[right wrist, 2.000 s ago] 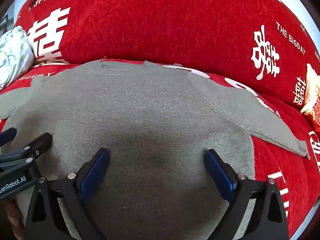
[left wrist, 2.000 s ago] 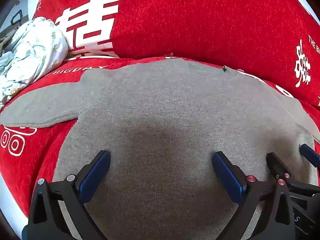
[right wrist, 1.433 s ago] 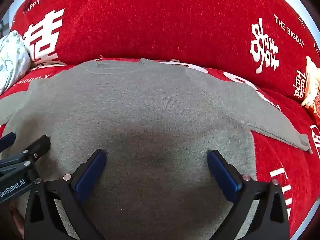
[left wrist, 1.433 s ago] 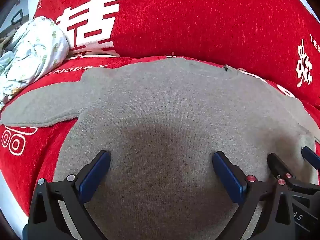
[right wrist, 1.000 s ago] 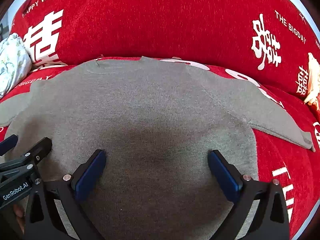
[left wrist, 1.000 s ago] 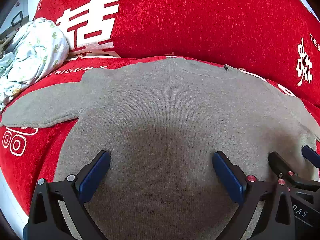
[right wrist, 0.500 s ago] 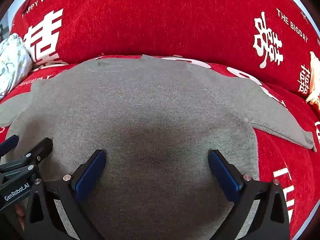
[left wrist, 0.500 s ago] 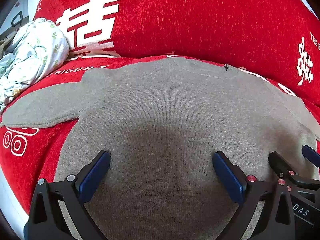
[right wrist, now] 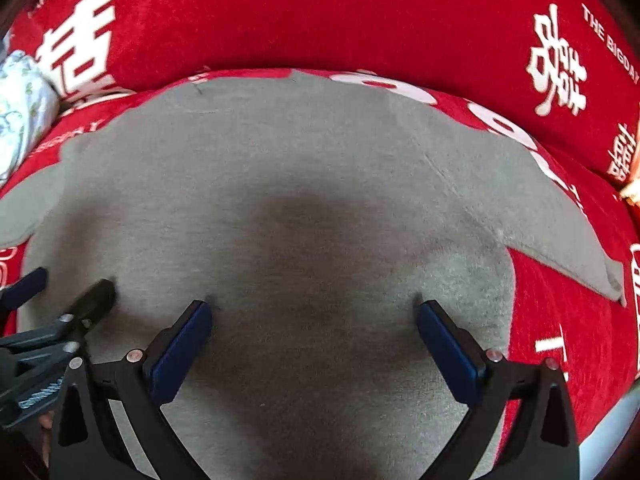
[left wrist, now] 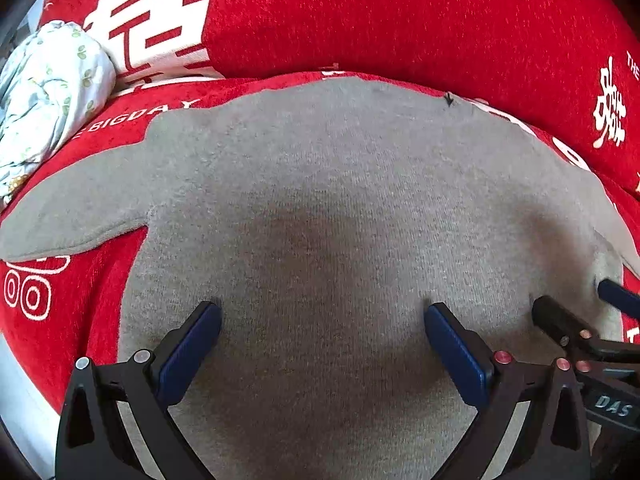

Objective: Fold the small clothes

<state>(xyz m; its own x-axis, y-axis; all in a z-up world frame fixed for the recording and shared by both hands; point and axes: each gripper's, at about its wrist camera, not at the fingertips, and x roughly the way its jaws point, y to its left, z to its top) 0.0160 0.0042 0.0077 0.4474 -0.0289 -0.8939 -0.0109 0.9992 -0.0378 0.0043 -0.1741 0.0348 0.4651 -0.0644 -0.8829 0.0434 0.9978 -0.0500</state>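
Observation:
A small grey knitted sweater (left wrist: 328, 184) (right wrist: 288, 184) lies flat on a red cover, neckline away from me, one sleeve (left wrist: 76, 216) stretched left and the other sleeve (right wrist: 560, 232) stretched right. My left gripper (left wrist: 320, 320) hangs open just above the sweater's lower left body, nothing between its blue pads. My right gripper (right wrist: 312, 316) is open too, low over the lower right body. Each gripper shows at the edge of the other's view: the right gripper (left wrist: 576, 312) and the left gripper (right wrist: 68, 288) stand side by side.
The red cover (left wrist: 400, 12) with white lettering rises as a backrest behind the sweater. A crumpled pale floral cloth (left wrist: 44, 92) lies at the far left. An orange-cream object (right wrist: 634, 184) peeks in at the far right. The seat's front edge runs near the lower corners.
Both grippers have come lower and closer to the sweater, which now fills more of each view. Both jaws stayed open and the sweater has not moved.

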